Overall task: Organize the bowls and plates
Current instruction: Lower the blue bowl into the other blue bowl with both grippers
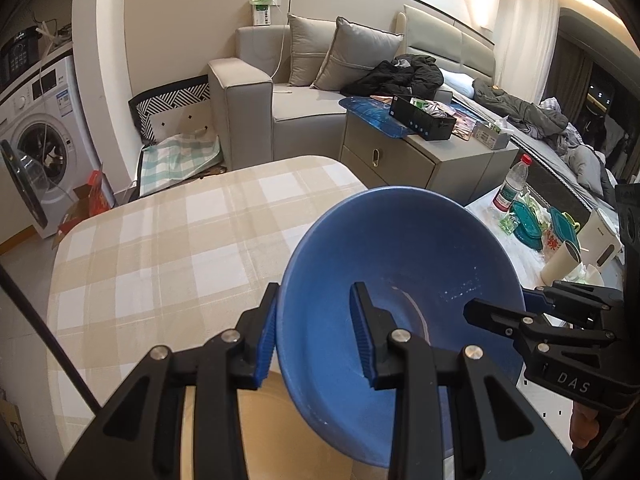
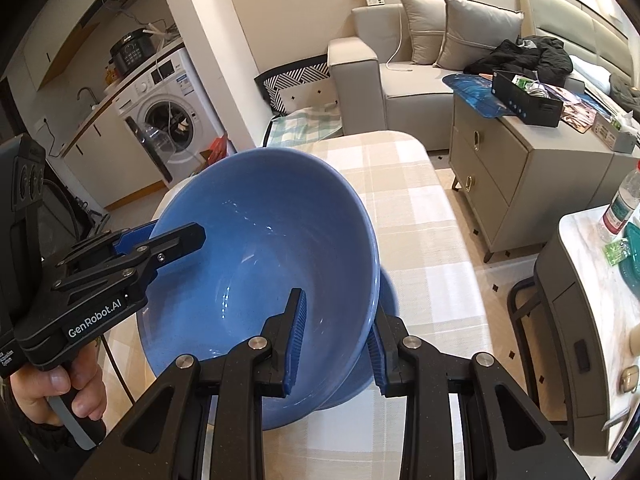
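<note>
A blue bowl is held tilted above the checked tablecloth, gripped from both sides. My left gripper straddles its left rim, one finger inside and one outside. My right gripper straddles the opposite rim the same way; it also shows in the left wrist view. In the right wrist view the bowl fills the middle, with the left gripper on its far-left rim. A second blue piece lies under the bowl on the table. A tan plate lies below the bowl.
A grey sofa and a drawer cabinet stand beyond the table. A side table at the right holds a water bottle, teal containers and a white kettle. A washing machine stands at the left.
</note>
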Available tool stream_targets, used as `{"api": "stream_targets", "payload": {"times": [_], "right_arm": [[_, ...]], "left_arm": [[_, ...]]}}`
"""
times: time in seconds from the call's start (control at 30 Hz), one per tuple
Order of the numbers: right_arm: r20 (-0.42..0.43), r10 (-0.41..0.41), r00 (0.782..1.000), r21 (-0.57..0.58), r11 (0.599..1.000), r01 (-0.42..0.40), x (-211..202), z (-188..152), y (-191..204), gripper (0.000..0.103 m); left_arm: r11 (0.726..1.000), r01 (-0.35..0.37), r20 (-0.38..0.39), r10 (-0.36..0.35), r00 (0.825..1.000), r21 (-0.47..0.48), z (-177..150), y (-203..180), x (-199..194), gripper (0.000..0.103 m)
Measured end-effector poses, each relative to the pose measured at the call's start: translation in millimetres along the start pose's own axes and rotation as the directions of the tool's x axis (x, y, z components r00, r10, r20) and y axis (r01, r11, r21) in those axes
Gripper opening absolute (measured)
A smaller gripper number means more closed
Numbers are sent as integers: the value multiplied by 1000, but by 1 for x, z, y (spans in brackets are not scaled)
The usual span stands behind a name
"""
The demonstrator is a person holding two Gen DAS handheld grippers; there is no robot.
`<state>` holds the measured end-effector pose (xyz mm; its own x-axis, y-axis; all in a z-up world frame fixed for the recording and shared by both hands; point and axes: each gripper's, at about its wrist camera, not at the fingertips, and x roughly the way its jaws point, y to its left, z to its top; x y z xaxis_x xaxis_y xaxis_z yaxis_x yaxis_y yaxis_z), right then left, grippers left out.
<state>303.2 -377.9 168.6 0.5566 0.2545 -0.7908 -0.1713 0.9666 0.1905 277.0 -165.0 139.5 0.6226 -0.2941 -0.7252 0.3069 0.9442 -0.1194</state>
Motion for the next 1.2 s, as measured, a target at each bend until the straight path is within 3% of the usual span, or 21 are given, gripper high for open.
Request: {"api": "stream_targets", "payload": {"times": [1.2], "right_arm": [[-56, -43, 998, 3, 999, 43, 30, -15, -15, 30]], "left_arm": [[1000, 4, -94, -4, 996, 1, -29, -7, 42, 32]]}}
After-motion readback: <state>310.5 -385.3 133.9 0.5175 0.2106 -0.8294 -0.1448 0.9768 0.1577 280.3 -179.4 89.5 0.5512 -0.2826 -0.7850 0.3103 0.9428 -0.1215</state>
